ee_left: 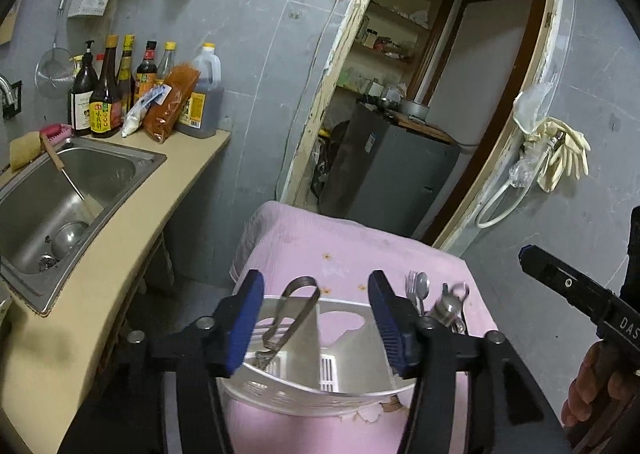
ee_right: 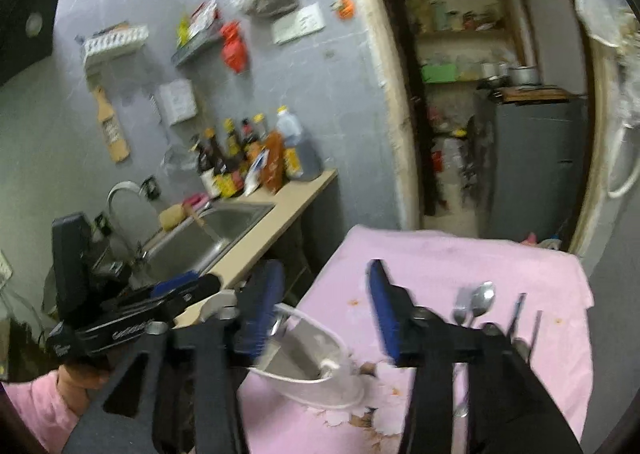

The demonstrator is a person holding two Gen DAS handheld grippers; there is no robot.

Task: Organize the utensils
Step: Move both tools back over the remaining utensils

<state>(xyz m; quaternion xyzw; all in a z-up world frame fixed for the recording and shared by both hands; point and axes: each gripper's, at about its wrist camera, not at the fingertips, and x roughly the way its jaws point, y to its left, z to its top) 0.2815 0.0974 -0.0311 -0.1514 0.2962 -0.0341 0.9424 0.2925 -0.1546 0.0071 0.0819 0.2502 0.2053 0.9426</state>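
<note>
A white plastic utensil holder (ee_left: 304, 394) stands on the pink cloth-covered table (ee_left: 352, 254). Metal tongs (ee_left: 290, 314) stand in its left compartment. My left gripper (ee_left: 316, 324) is open above the holder, with the tongs between its blue fingers. A spoon (ee_left: 423, 288), a fork (ee_left: 411, 286) and other metal utensils (ee_left: 450, 304) lie on the cloth to the right of the holder. In the right wrist view my right gripper (ee_right: 326, 310) is open and empty above the holder (ee_right: 316, 366). The spoon (ee_right: 482, 300) and other utensils (ee_right: 520, 314) lie to its right.
A steel sink (ee_left: 68, 198) is set in the beige counter (ee_left: 120, 254) to the left, with a ladle in it. Sauce bottles (ee_left: 140, 90) stand at the counter's back. An open doorway (ee_left: 420, 94) with a grey cabinet lies behind the table. Rubber gloves (ee_left: 560, 150) hang at right.
</note>
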